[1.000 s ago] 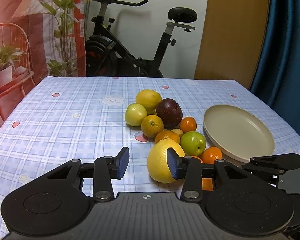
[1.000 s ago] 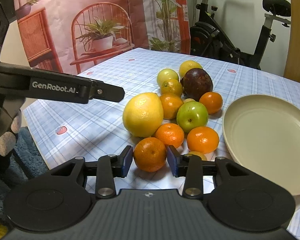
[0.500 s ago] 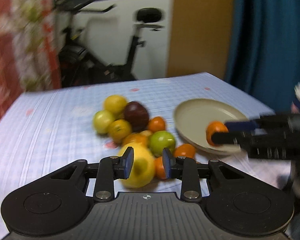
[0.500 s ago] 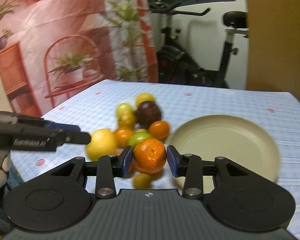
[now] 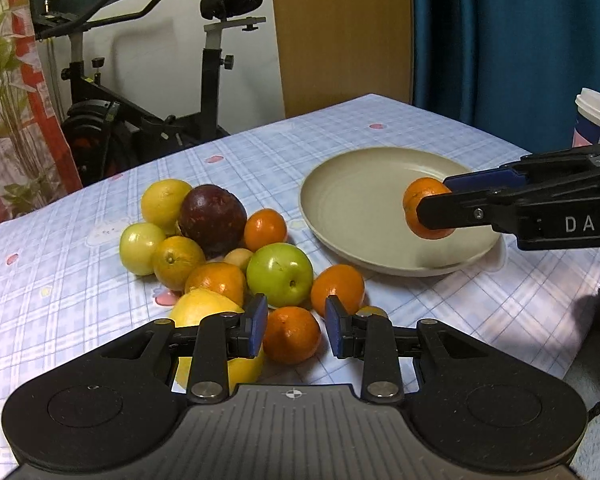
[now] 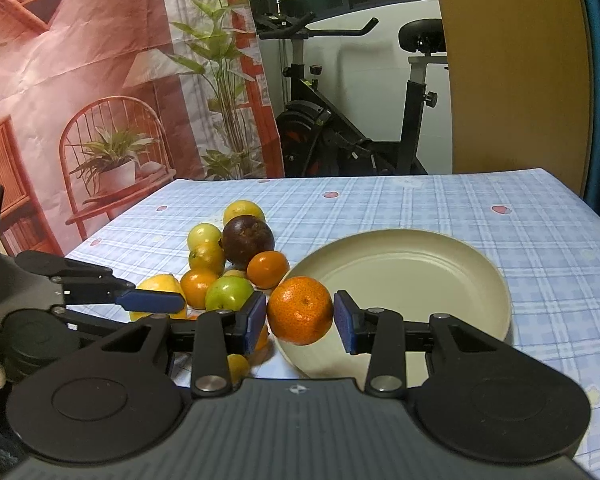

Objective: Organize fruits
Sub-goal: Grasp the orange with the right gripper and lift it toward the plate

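Tabletop [image 5: 440, 128] is carrying a loose heap of fruit [image 5: 236, 248] beside an empty plate [image 6: 412, 276], evidently the sorting destination. Right claw [image 6: 300, 316] is clenching a mandarin [image 6: 300, 309] between its pads and holding it raised over the plate's near rim, judged ready for setting down. Left claw [image 5: 296, 325] is straddling a second mandarin [image 5: 292, 334] at the heap's near edge; its jaws have just been closing, a sliver of gap is showing at each pad, so no grasp is confirmed. That fruit is resting on the cloth, apparently next for collection
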Demonstrator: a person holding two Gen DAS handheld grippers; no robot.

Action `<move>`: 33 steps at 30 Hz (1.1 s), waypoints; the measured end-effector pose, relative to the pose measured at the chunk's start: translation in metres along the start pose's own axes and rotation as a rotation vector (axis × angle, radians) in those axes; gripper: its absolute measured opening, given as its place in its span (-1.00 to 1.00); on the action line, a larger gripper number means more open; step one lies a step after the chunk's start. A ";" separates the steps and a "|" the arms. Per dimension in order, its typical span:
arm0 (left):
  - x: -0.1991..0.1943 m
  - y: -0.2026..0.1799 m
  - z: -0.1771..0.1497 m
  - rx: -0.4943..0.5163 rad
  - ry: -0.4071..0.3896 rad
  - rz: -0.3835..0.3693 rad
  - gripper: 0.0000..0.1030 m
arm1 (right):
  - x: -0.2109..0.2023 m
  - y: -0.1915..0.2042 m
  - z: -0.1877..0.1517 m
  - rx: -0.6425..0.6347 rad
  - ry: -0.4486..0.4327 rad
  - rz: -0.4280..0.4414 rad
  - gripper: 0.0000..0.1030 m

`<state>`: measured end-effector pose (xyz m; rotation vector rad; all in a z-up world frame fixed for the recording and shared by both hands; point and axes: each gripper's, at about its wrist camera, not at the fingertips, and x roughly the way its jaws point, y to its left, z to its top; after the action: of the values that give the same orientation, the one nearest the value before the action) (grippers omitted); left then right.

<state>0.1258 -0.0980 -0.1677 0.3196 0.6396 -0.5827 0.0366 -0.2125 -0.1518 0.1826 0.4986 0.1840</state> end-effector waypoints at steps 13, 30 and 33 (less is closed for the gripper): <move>0.001 0.008 -0.006 -0.008 0.040 0.022 -0.24 | 0.003 -0.005 -0.004 0.026 0.005 0.016 -0.22; -0.009 0.010 -0.010 -0.061 0.011 0.069 -0.26 | 0.006 -0.006 -0.008 0.034 0.002 0.008 -0.22; -0.015 0.010 -0.004 -0.058 -0.023 0.076 -0.26 | 0.007 -0.008 -0.008 0.038 0.000 -0.006 -0.22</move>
<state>0.1197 -0.0823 -0.1607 0.2817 0.6181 -0.4937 0.0393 -0.2178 -0.1640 0.2183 0.5026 0.1689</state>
